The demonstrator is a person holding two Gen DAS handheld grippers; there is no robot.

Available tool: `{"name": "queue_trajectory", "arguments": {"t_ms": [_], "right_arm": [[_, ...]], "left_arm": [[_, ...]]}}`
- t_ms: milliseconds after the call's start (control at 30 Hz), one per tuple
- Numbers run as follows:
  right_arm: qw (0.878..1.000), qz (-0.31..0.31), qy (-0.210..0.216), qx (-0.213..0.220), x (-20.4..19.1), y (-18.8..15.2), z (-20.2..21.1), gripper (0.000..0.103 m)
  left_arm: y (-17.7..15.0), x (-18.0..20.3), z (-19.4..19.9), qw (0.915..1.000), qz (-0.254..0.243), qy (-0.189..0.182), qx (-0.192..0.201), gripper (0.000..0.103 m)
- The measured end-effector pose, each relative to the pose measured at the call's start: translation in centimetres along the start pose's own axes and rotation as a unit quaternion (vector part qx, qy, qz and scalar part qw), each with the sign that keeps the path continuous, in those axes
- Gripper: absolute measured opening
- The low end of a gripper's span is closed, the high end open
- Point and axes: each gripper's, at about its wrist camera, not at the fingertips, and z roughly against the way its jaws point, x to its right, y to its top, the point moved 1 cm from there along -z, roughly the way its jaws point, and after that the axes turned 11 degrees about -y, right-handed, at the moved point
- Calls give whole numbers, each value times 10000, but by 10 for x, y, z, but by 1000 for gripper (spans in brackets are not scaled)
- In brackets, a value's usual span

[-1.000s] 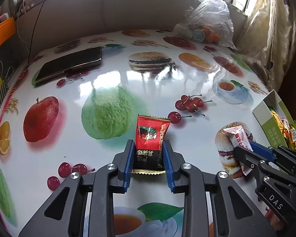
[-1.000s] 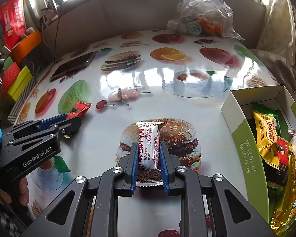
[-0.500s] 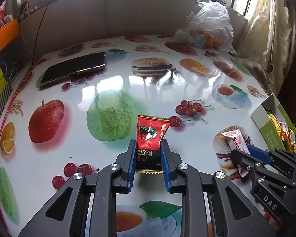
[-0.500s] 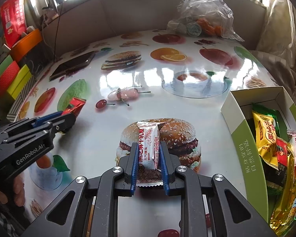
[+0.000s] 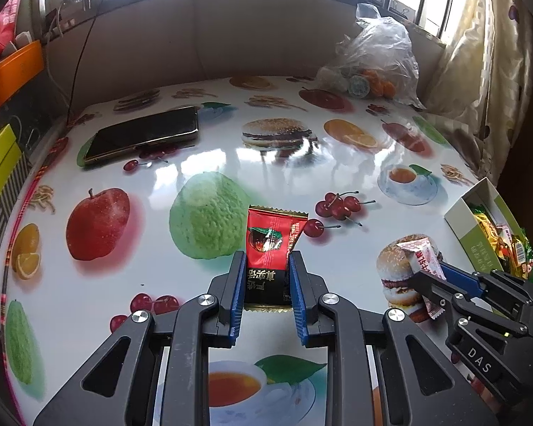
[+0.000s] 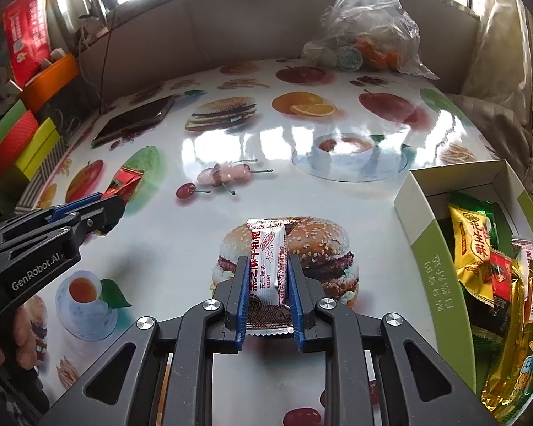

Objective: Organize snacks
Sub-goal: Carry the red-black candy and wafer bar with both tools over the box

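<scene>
Red-and-black candy packet (image 5: 270, 255): centre of the left wrist view, clamped between the blue pads of the left gripper (image 5: 268, 277), top end sticking up past the fingertips. White-and-red snack bar (image 6: 268, 266): lower centre of the right wrist view, pinched by the right gripper (image 6: 268, 280), over the printed burger on the table.

Green-and-white cardboard box (image 6: 430, 248): right edge of the right wrist view, open top, on the table. Inside: a yellow peanut-crisp packet (image 6: 472, 245) leaning against the far end, a green wrapper behind it, a small red packet and gold foil wrappers heaped toward the near end. Exact count unclear.

Table (image 5: 152, 198): glossy, printed with fruit, burgers, teacups. Smartphone (image 5: 142, 135) lies flat, upper left of the left wrist view. Clear plastic bag (image 6: 366, 25), upper right, holds orange fruit and small round items.
</scene>
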Motion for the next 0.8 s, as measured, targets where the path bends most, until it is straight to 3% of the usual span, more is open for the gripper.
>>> {"name": "queue_trajectory", "arguments": {"t_ms": [800], "right_arm": [[9994,-35,-5,350,12,-7,45,19]], "left_arm": [[3,25,41,9993,-162,-43,339,24]]}}
